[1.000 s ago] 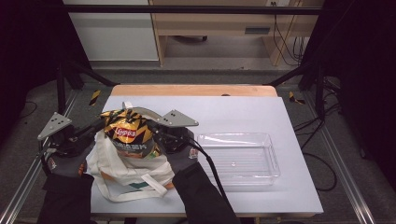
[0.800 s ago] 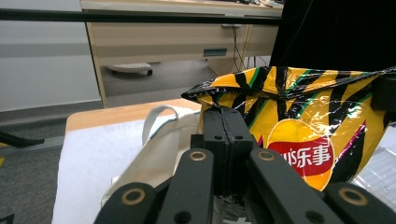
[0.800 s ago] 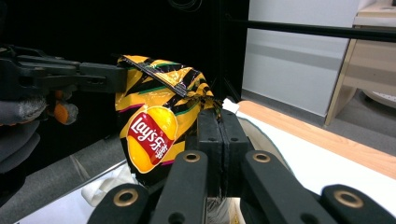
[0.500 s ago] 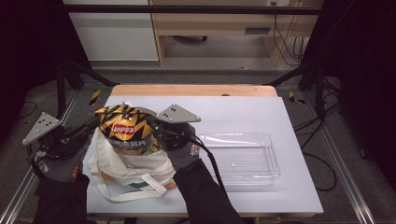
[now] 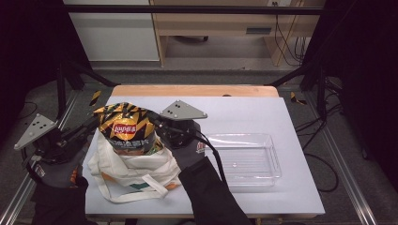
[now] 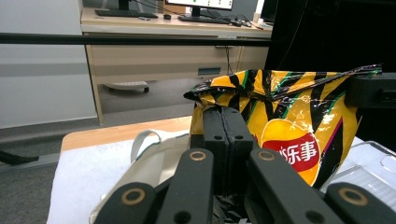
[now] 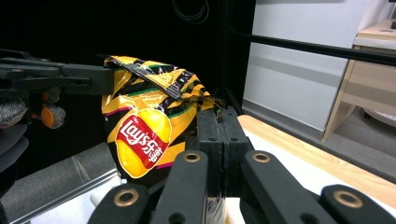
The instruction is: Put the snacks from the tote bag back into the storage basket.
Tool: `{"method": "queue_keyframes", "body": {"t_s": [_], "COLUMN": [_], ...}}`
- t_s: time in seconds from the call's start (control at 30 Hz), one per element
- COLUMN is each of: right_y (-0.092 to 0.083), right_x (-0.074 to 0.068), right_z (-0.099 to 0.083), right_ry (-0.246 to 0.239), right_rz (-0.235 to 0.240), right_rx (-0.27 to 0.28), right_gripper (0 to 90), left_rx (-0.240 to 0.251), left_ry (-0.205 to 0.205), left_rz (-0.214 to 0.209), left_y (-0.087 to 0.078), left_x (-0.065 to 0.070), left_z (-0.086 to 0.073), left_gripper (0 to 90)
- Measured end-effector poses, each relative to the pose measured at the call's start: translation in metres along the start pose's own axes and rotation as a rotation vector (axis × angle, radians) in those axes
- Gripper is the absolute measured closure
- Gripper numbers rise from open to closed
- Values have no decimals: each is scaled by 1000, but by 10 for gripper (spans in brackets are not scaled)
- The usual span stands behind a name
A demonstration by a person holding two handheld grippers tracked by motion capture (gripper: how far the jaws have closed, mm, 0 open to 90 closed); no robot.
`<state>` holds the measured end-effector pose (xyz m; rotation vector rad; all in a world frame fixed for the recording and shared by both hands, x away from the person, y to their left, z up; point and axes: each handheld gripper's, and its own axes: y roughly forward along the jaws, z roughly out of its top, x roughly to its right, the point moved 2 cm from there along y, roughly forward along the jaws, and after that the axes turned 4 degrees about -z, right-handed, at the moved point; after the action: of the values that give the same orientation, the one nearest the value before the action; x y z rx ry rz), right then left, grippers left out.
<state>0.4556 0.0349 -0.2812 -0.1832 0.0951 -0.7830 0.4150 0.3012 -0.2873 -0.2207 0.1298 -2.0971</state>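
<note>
We see one chip bag point(image 5: 126, 133), glossy, striped black and yellow with touches of green, bearing a red and yellow round logo on its front. It is puffed and stands upright, its lower part down inside the mouth of the cloth bag point(image 5: 133, 171), its crimped top edge uppermost.

At the left, our left gripper point(image 5: 92, 123) reaches in from the worktop's left edge. In the left gripper view its fingers point(image 6: 215, 140) are pressed together with no gap, clamped on the chip bag's left upper corner, and the bag's body spreads away to the right of them. In the middle sits the one cloth bag, cream with orange and green patches, slumped on the white worktop point(image 5: 253, 112) with a handle loop lying toward the near edge. Just right of the chip bag, our right gripper point(image 5: 155, 120) comes in from the other side; in the right gripper view its fingers point(image 7: 208, 140) are likewise closed tight on the bag's top seam at that corner. So the chip bag hangs between two grippers, one at each top corner.

Farther right lies one clear plastic tray point(image 5: 274, 161), flat on the worktop, well apart from the bags.
</note>
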Motion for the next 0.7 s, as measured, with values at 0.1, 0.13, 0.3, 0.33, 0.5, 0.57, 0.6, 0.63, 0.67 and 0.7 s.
{"method": "queue_keyframes", "body": {"t_s": [0.1,0.13,0.3,0.33,0.5,0.57,0.6,0.63,0.67,0.7], "right_y": [-4,-6,-14,-15,-25,-29,-31,-32,-34,-36], "right_x": [0,0,2,3,6,8,10,10,12,13], "right_z": [4,5,9,10,14,16,17,17,18,19], "right_ry": [0,-4,-10,-15,-21,-23,-27,-29,-28,-28], "right_rz": [7,7,10,10,8,5,0,-2,-6,-9], "right_rx": [3,5,11,12,15,18,21,21,23,25], "right_gripper": [898,898,899,899,898,899,898,898,898,898], "left_rx": [7,9,18,19,27,27,27,25,23,20], "left_ry": [0,0,5,9,23,30,32,34,39,43], "left_rz": [-1,-3,-10,-9,-23,-27,-29,-31,-32,-32], "left_y": [-2,-3,-4,-4,-2,0,0,2,3,4], "left_x": [4,5,13,15,24,27,28,30,32,34], "left_z": [2,3,7,8,12,15,16,17,19,20], "left_gripper": [893,893,893,894,892,892,892,892,892,892]}}
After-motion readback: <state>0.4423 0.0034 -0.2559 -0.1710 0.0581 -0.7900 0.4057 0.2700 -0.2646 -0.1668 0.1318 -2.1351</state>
